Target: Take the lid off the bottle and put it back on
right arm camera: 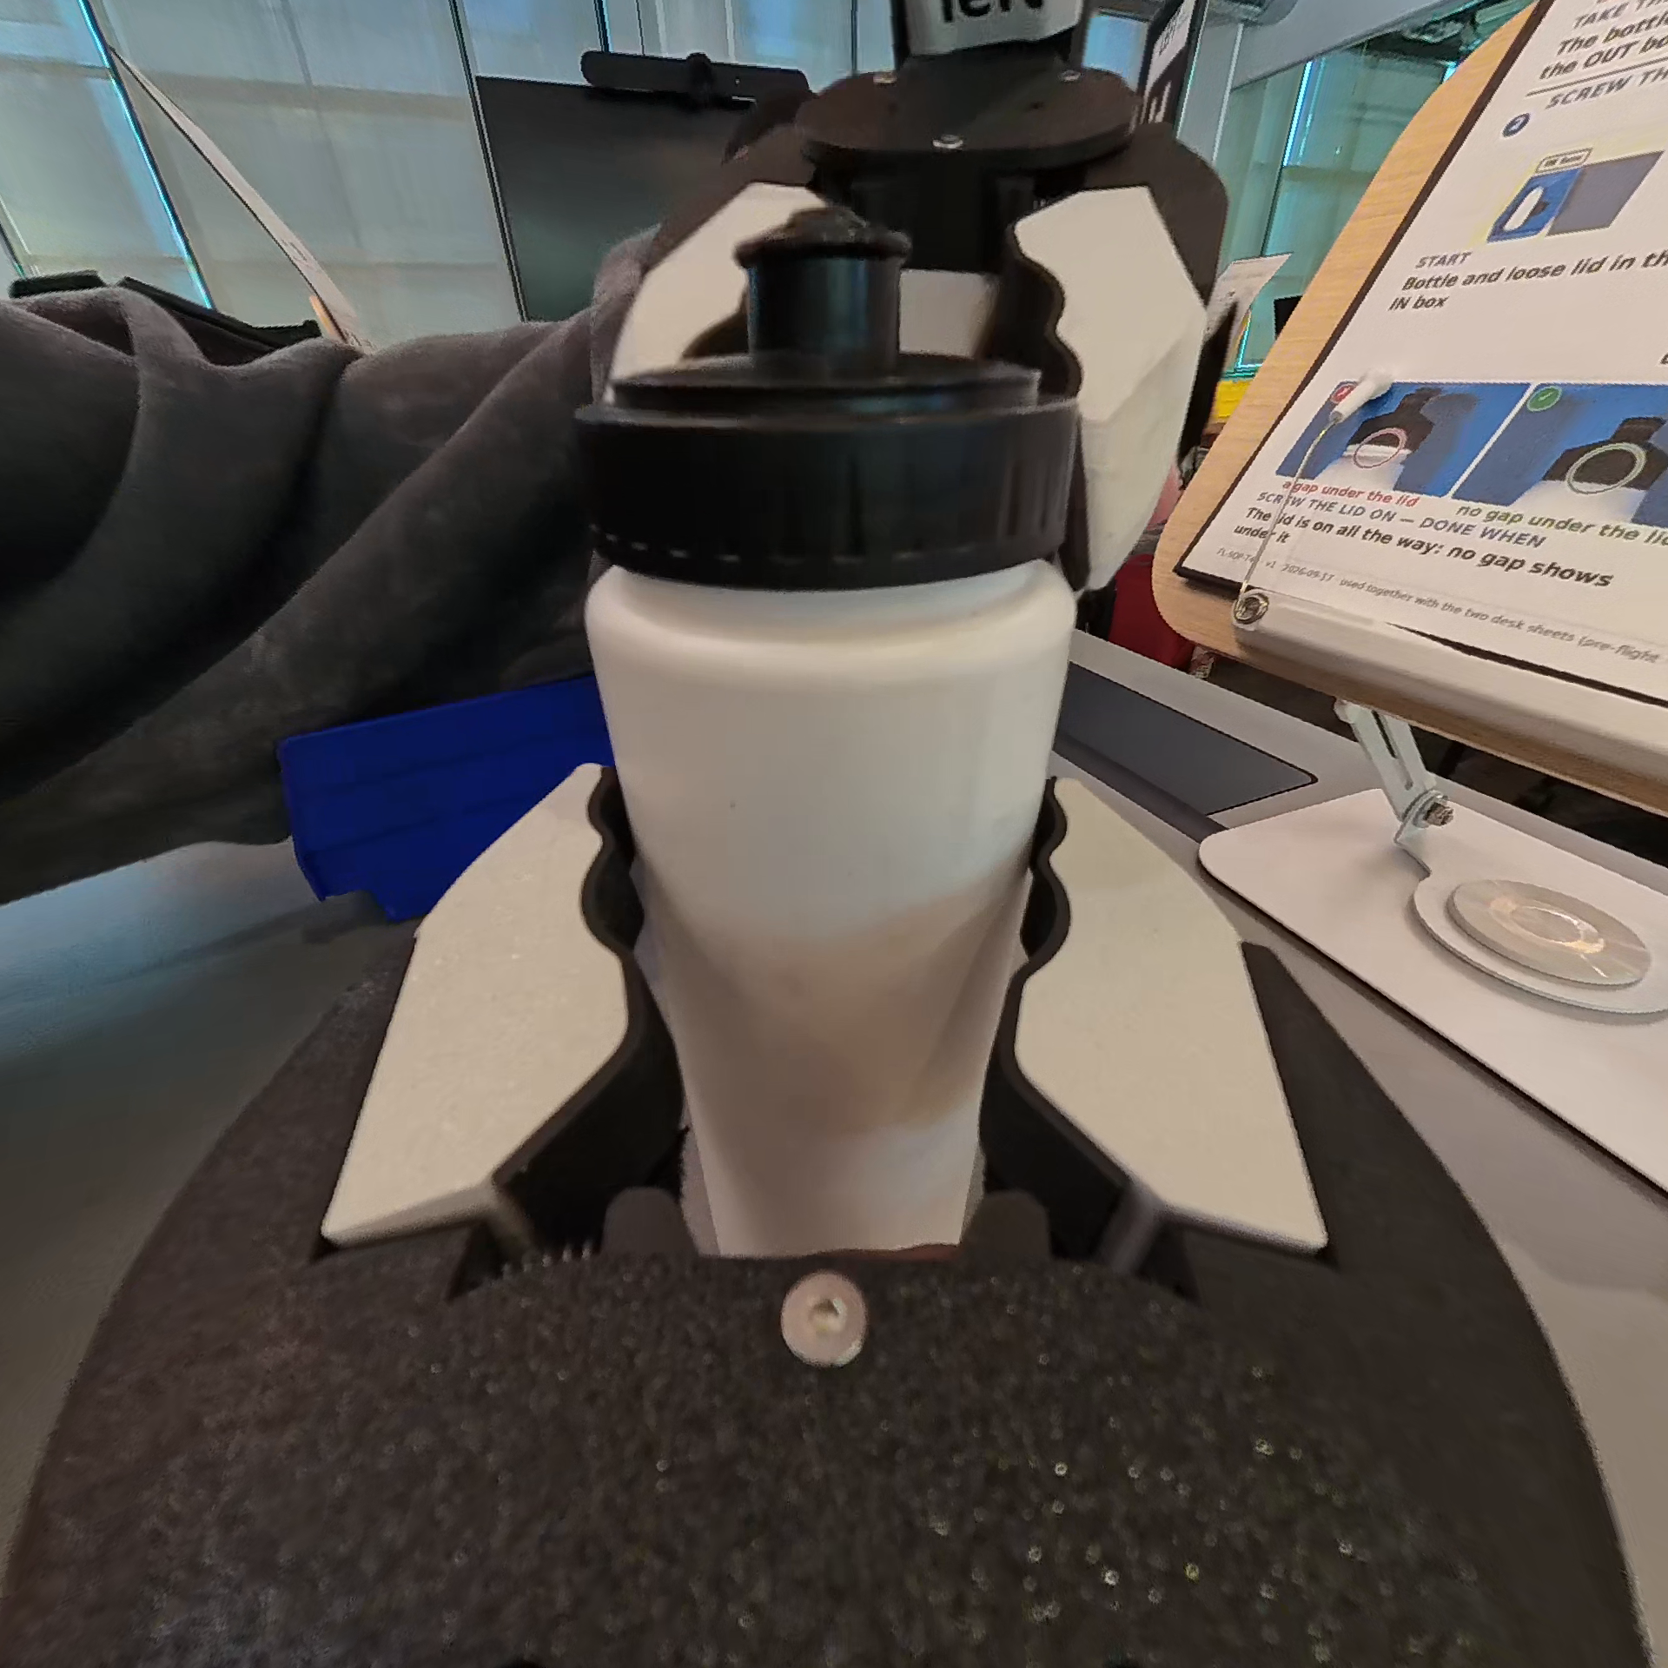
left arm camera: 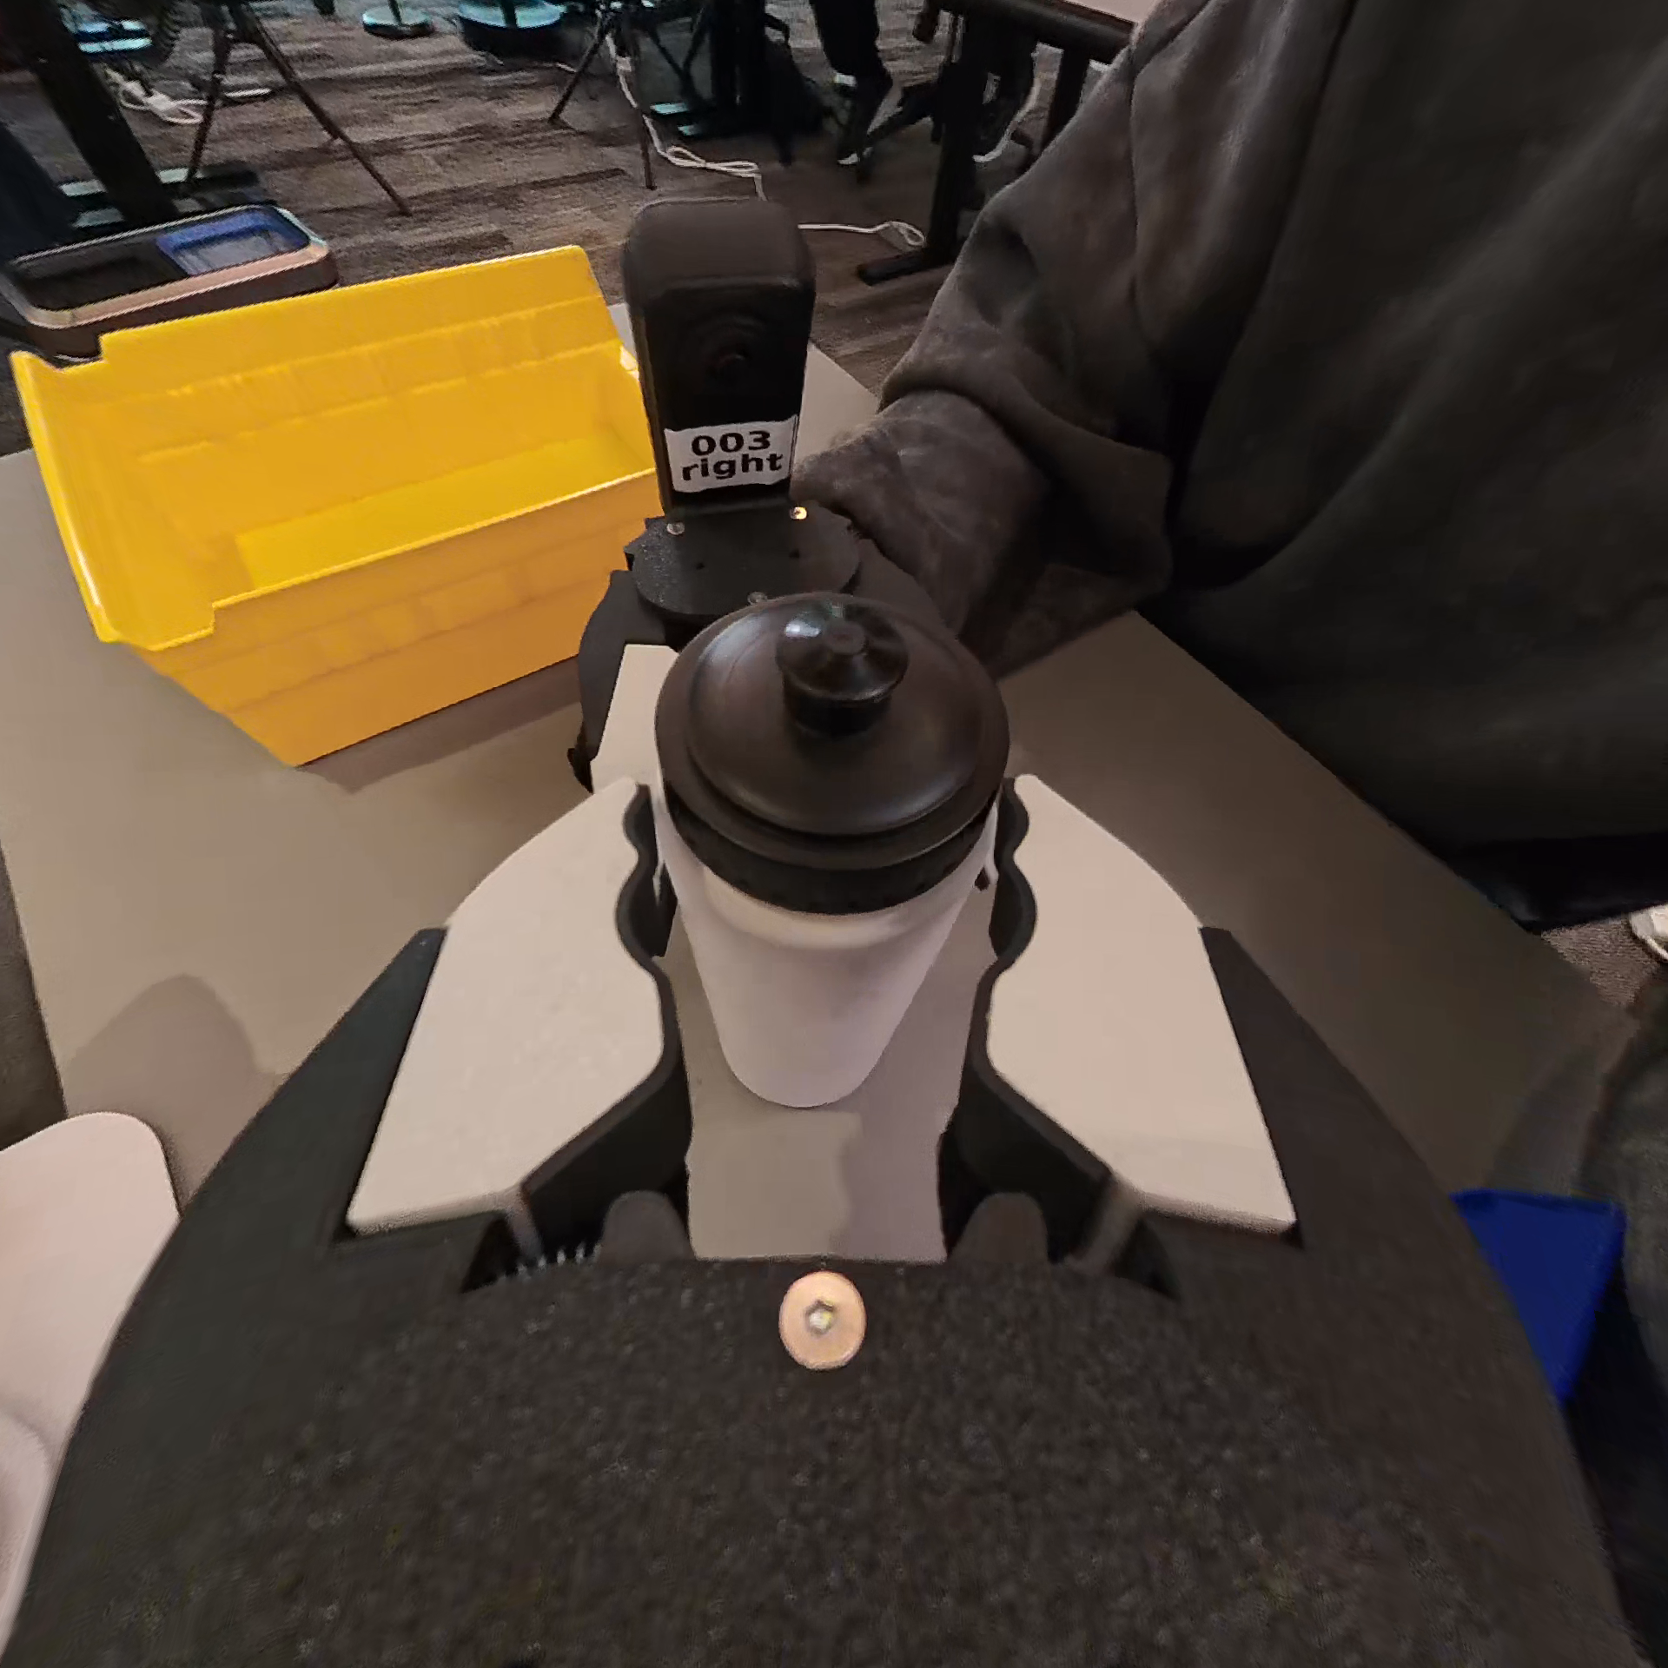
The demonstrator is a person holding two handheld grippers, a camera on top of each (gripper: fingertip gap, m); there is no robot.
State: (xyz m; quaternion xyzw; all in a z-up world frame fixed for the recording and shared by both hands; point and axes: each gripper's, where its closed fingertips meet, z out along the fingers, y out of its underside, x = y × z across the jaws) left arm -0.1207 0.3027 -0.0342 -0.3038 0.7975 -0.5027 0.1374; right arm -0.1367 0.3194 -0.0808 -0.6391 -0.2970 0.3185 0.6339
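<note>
As the lid is still seated with no gap seen under it, the unscrewing step is judged barely begun or not begun. Between the fingers of the right gripper point(right arm camera: 826, 812) the white bottle point(right arm camera: 830, 722) is clamped at its lower body, upright, so that it is kept from turning; its base appears to rest on the table point(left arm camera: 271, 857). Above that grip, the black lid point(right arm camera: 826, 487) is flanked on both sides by the left gripper point(left arm camera: 823, 812), coming from the opposite side; its pads look pressed on the ribbed skirt, so it is taken as clenched on the lid, for twisting. The spout is left free between and above the left fingers. Beyond the left gripper's tips, the right tool's body and a grey sleeve point(left arm camera: 993, 505) are seen; farther left of them a yellow bin point(left arm camera: 361, 505) is set open-side up. Beyond and left of the right gripper a blue bin point(right arm camera: 433, 776) is partly hidden; to its right an instruction board point(right arm camera: 1489, 451) is propped on a stand.
</note>
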